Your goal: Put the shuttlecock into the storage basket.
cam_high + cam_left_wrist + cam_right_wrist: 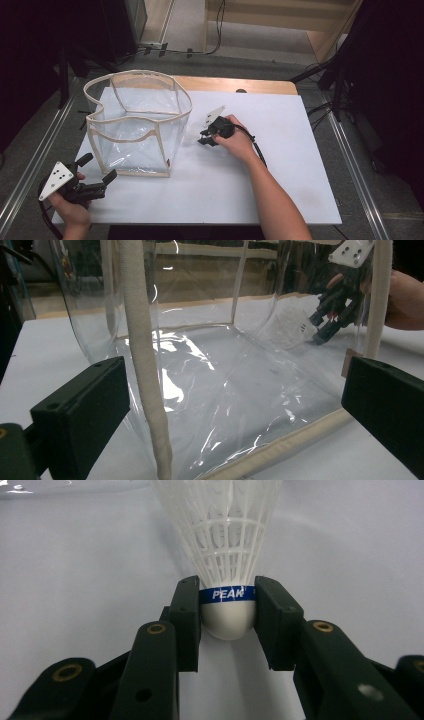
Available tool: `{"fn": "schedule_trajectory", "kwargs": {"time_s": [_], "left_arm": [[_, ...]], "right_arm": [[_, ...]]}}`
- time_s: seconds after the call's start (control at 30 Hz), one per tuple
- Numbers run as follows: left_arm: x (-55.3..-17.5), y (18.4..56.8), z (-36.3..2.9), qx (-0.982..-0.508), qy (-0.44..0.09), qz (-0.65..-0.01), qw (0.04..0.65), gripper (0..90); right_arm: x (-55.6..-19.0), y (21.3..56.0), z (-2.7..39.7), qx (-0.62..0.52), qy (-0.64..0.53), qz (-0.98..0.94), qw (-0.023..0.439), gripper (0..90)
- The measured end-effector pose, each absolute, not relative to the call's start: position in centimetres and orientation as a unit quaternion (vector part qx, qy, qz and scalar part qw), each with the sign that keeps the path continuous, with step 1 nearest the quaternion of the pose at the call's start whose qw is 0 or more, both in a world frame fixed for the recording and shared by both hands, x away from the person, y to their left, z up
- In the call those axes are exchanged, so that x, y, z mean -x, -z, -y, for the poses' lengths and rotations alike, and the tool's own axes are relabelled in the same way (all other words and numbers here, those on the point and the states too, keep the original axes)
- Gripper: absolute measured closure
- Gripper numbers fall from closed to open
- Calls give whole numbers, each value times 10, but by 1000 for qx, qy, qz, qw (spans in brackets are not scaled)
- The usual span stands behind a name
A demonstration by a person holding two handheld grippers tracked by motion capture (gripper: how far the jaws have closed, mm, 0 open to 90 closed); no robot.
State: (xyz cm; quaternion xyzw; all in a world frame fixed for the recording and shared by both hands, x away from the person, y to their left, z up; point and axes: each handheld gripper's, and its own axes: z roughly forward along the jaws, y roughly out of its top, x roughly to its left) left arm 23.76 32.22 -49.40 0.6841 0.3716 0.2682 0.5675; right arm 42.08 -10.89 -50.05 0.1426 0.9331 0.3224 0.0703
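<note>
Two jaws of your right gripper clamp the shuttlecock by its firm cork — featherlight, skirt crushable; left gripper gapes.

White plastic shuttlecock with a blue "PEAK" band, clamped at its cork, skirt toward twelve o'clock; clear beige-trimmed vinyl bag stands upright at its nine o'clock.

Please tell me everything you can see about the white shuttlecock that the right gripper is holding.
The white plastic shuttlecock has a rounded white head, a blue band printed PEAK, and a netted plastic skirt widening away from the camera. The right gripper is shut on it, one black jaw pressing each side of the head at the band. In the high view it lies low over the white table, just right of the clear plastic bag with cream trim. Whether the skirt touches the table or bag is unclear.
</note>
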Motion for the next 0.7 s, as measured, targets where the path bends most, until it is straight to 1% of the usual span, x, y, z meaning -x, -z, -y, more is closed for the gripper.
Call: {"fn": "schedule_trajectory", "kwargs": {"time_s": [0.2,0.7], "left_arm": [[-238,494,-322,-684,-268,-372,567,0],[-238,494,-322,-684,-268,-372,567,0]], "right_arm": [[-417,492,116,-144,-332,-929,81,627],[-414,476,138,-172,-356,-914,85,627]]}}
